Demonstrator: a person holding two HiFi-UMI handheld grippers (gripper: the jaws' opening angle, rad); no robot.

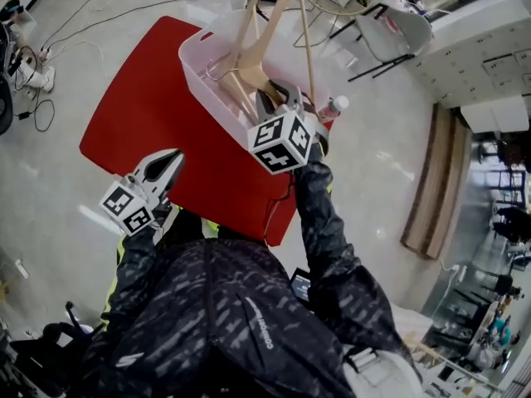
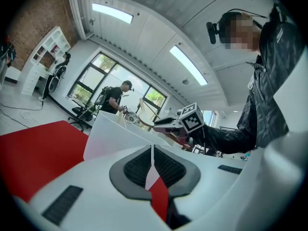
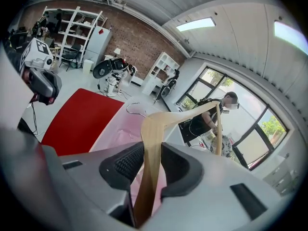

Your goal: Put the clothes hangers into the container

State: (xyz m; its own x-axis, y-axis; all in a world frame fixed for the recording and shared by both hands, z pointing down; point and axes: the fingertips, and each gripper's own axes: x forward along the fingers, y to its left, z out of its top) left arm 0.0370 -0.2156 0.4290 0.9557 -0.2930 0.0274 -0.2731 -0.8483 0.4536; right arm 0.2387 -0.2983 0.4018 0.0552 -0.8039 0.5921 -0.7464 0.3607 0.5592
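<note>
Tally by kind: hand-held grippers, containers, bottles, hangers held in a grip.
hand-held gripper: 2 (left hand-held gripper, right hand-held gripper)
white container: 1
bottle: 1
wooden hanger, gripped: 1
Total: 5

Hanger point(image 1: 259, 46) looks like smooth pale wood, container point(image 1: 192, 46) is milky see-through plastic with a thin bare-metal hook point(image 3: 133, 109) in it, table top point(image 1: 141, 131) is flat matt red, floor point(image 1: 390, 164) is glossy, and the right gripper point(image 3: 149, 165) has black ribbed rubbery pads point(image 3: 126, 162).
</note>
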